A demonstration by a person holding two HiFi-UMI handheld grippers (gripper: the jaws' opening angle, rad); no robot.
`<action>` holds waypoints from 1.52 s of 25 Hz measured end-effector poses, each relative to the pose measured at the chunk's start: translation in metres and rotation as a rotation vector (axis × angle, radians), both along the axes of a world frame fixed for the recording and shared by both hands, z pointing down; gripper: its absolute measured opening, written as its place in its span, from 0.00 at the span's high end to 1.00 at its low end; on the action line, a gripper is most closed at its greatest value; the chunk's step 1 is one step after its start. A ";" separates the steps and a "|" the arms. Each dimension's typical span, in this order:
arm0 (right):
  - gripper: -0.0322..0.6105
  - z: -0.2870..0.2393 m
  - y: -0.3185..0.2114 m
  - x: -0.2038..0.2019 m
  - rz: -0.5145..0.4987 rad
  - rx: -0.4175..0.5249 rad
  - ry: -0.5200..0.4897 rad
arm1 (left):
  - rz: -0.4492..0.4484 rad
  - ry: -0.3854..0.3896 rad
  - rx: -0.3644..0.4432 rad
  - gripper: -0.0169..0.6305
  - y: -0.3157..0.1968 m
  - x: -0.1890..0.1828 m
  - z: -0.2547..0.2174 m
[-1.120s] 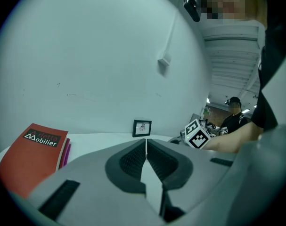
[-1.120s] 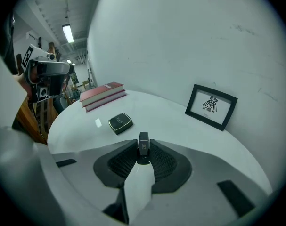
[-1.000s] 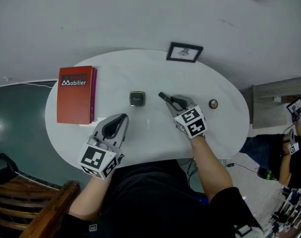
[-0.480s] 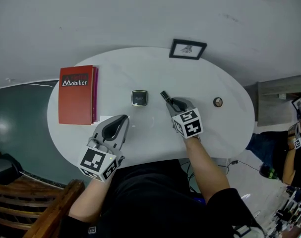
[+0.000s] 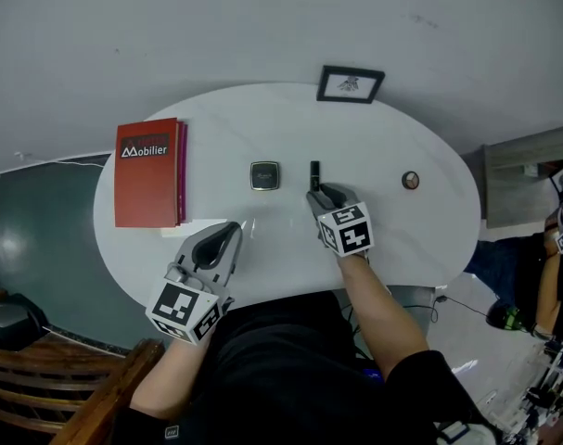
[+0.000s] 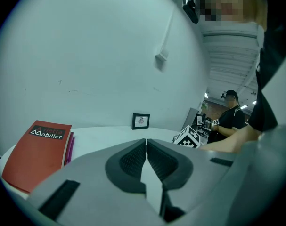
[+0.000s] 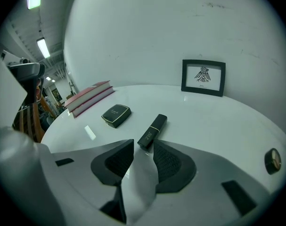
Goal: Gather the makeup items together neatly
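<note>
Letting go here: our right gripper fingers have just been opening, lipstick end loose between their tips, pointing lengthwise away, just right of the compact. Left gripper fingers closed, empty.

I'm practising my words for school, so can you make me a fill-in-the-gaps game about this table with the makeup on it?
1. The book on the white table is coloured ___.
2. Between the black compact and the small round case lies the ___ tube.
3. The left gripper has its fingers ___, with nothing between them.

Missing words: red, lipstick, shut.
</note>
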State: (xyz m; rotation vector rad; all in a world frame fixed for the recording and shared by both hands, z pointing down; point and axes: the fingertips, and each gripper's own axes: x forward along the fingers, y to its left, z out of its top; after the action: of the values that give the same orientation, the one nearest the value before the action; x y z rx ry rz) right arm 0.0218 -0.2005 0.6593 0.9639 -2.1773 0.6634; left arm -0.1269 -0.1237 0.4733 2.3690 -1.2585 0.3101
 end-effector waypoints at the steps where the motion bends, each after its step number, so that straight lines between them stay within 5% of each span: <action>1: 0.74 0.001 -0.001 0.000 0.004 0.003 0.005 | -0.001 0.000 0.002 0.94 0.001 -0.001 -0.001; 22: 0.69 -0.026 -0.014 -0.025 0.018 -0.002 -0.022 | -0.037 0.040 0.053 0.94 0.026 -0.032 -0.022; 32: 0.70 -0.161 -0.016 0.039 0.075 0.262 -0.211 | 0.017 0.062 0.143 0.94 0.008 0.000 -0.050; 34: 0.81 -0.178 -0.012 0.057 0.056 0.325 -0.222 | 0.002 0.080 0.151 0.94 -0.001 0.012 -0.056; 38: 0.88 -0.192 -0.004 0.097 0.013 0.401 -0.227 | -0.023 0.097 0.165 0.94 -0.020 0.046 -0.066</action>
State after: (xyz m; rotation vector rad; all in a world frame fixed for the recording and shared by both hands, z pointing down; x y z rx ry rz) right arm 0.1190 -0.2044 0.4671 1.1498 -2.5687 0.3592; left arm -0.0809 -0.1433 0.4074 2.4718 -1.3092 0.0851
